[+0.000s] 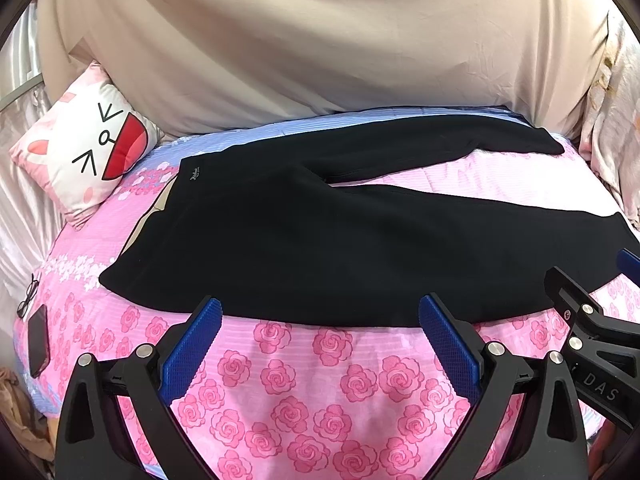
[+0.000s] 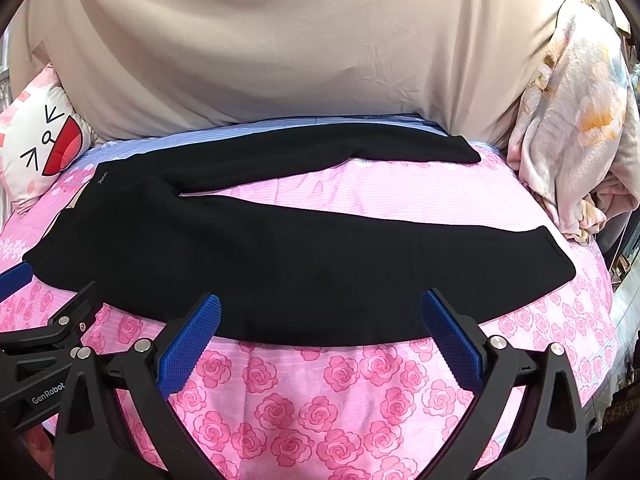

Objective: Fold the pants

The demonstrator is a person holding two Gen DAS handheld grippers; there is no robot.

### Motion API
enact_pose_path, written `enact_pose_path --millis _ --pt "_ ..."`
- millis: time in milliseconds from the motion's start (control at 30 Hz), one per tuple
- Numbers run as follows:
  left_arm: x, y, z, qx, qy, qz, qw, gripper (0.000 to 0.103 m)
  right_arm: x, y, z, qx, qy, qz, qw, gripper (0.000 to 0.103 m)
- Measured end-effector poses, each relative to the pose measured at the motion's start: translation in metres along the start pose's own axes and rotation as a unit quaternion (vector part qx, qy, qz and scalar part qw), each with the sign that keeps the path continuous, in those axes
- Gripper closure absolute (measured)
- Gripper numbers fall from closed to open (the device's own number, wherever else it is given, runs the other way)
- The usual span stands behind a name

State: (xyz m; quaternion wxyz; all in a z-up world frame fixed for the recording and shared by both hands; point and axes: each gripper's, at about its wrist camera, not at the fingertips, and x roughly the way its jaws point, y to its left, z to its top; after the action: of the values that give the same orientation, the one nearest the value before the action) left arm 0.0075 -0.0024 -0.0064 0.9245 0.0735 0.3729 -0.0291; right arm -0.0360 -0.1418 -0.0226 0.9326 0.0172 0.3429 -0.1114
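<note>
Black pants point(image 1: 320, 240) lie flat on the rose-print bedspread point(image 1: 304, 392), waistband toward the cartoon pillow point(image 1: 84, 156), legs spread apart. Left gripper point(image 1: 320, 312) and right gripper point(image 2: 320, 312) hover at the near edge, jaws wide apart, empty.

Cartoon pillow point(image 1: 86, 156), glasses point(image 1: 28, 295) and phone point(image 1: 38, 341) on rose bedspread point(image 1: 320, 380).

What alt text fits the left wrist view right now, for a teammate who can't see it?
Black pants lie flat and unfolded on a pink rose-print bedspread, waistband to the left, legs spread to the right. The open left gripper hovers at their near edge, holding nothing, with the right gripper alongside. A cartoon-face pillow sits behind on the left.
</note>
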Motion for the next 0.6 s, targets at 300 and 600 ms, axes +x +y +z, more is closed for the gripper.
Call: enact_pose_path --millis 300,600 --pt "-0.0001 -0.0024 0.0001 0.001 0.001 0.001 1.0000 0.006 0.0001 -0.0006 0.0000 0.000 0.001 0.000 1.000 0.005" --pt "0.0058 -0.0044 0.0013 0.001 0.009 0.002 1.0000 0.006 0.0074 -0.0082 0.0010 0.004 0.007 -0.001 1.000 0.005"
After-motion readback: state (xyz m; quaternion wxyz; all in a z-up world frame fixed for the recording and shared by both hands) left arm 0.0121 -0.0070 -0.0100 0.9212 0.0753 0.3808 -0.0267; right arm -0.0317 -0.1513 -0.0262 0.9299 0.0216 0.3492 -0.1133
